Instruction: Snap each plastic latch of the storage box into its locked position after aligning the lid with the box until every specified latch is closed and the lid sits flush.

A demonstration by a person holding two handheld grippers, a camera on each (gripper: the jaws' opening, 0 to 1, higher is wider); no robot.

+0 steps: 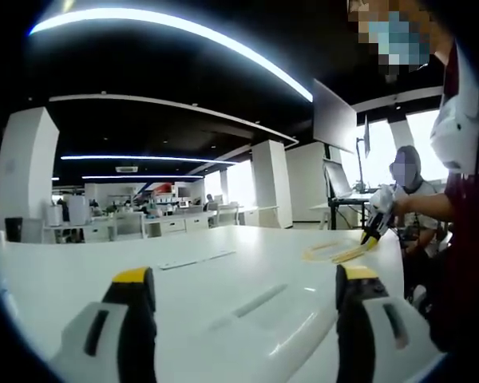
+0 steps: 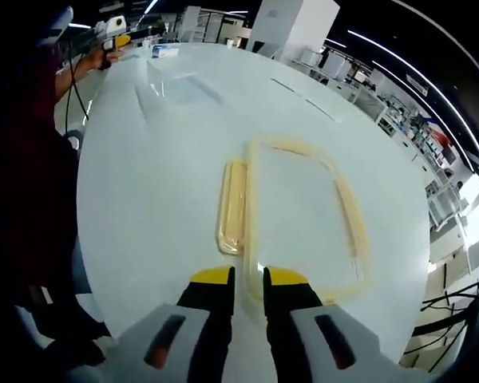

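Note:
A clear lid with a yellowish rim (image 2: 347, 215) lies flat on the white table (image 2: 144, 207), a yellow latch (image 2: 231, 209) folded out along its left side. My right gripper (image 2: 247, 299) is shut on the lid's near rim, which runs between its almost touching fingers. The left gripper view has that gripper (image 1: 375, 230) at the far right, a gloved hand holding it over the lid (image 1: 335, 252). A clear storage box (image 1: 259, 307) (image 2: 180, 86), faint against the table, lies just ahead of my left gripper (image 1: 245, 299), whose jaws stand wide open and empty. My left gripper (image 2: 112, 33) also appears far off.
The person holding the grippers stands at the table's edge (image 1: 463, 239). Another seated person (image 1: 407, 183) is behind, beside a monitor on a stand (image 1: 335, 116). Desks and white pillars (image 1: 28, 171) fill the office behind the table.

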